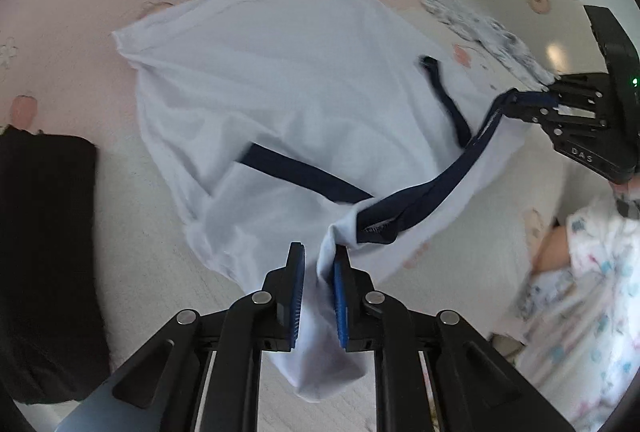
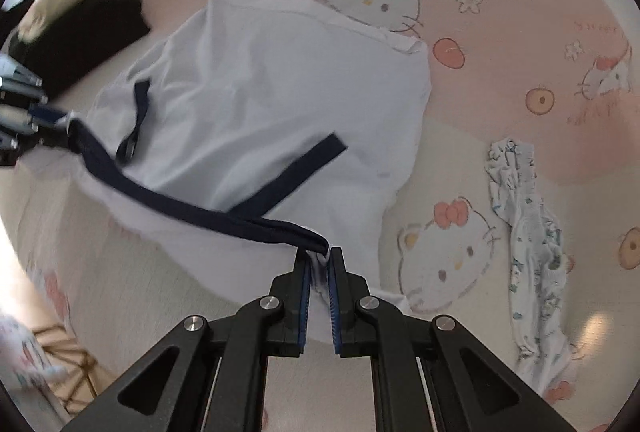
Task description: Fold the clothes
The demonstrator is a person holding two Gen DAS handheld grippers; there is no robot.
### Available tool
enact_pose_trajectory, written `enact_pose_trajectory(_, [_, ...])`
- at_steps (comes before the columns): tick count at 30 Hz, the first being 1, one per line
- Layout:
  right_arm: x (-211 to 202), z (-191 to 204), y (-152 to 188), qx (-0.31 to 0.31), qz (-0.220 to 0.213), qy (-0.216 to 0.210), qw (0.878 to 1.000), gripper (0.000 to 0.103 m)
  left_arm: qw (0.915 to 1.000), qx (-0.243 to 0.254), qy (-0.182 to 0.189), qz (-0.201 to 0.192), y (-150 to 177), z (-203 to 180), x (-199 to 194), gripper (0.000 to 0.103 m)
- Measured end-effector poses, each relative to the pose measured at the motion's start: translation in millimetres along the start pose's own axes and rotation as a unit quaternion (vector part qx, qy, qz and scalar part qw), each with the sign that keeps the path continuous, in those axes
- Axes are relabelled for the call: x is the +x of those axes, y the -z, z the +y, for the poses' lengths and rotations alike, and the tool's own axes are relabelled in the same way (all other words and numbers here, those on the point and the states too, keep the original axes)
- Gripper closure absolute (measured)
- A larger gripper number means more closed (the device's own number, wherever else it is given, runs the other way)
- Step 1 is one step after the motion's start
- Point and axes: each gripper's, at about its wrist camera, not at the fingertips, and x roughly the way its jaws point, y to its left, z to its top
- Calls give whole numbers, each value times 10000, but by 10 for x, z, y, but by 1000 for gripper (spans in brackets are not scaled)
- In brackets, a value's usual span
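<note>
Your left gripper (image 1: 318, 264) points steeply down, its blue-padded jaws drawn nearly together and pinching white cloth between the pads, which spills out below the fingers. Your right gripper (image 2: 319, 260) tilts down the same way, jaws clamped close on a bunched bit of fabric at the fingertips. Seen from the left wrist, the right gripper's black body sits far off to the right.
</note>
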Motion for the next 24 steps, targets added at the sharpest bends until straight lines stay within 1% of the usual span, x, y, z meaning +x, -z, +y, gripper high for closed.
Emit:
enact_pose_trajectory(2, [159, -76, -58, 240, 100, -18, 9997, 95, 9999, -131, -92, 5, -10, 84, 83, 91])
enact_pose_trajectory(3, [278, -115, -104, 367, 188, -21, 9991, 95, 9995, -299, -15, 21, -30, 114, 151, 91])
enact_pose_trajectory(4, [360, -122, -144, 394, 305, 7, 9988, 95, 9986, -500, 129, 81, -30, 164, 208, 91])
enact_pose_trajectory(5, [422, -110, -178, 382, 380, 46, 9985, 95, 9977, -643, 180, 110, -13, 204, 236, 91])
enact_pose_trajectory(7, [523, -84, -228, 348, 478, 87, 9982, 95, 9964, -795, 241, 162, -12, 278, 293, 91])
enact_pose_trajectory(9, [617, -60, -225, 289, 599, 9, 9978, 95, 9947, -943, 298, 272, -2, 336, 361, 91])
enact_pose_trajectory(11, [693, -100, -187, 387, 692, -138, 9968, 95, 9945, -915, 301, 399, 15, 329, 431, 91])
enact_pose_trajectory(14, [706, -212, -199, 857, 812, -368, 9923, 95, 9969, -608, 144, 485, 35, 260, 465, 91])
enact_pose_trajectory(15, [711, -224, -202, 919, 829, -389, 9915, 95, 9971, -545, 97, 517, 37, 241, 464, 91])
enact_pose_trajectory(19, [714, -210, -209, 1002, 844, -316, 9909, 95, 9977, -116, -208, 629, 53, 108, 474, 89])
enact_pose_trajectory(21, [714, -205, -218, 1101, 878, -264, 9897, 95, 9975, 57, -291, 648, 72, 65, 497, 89])
enact_pose_trajectory(24, [732, -247, -243, 1361, 994, -302, 9852, 95, 9974, 77, -265, 662, 119, 75, 509, 88])
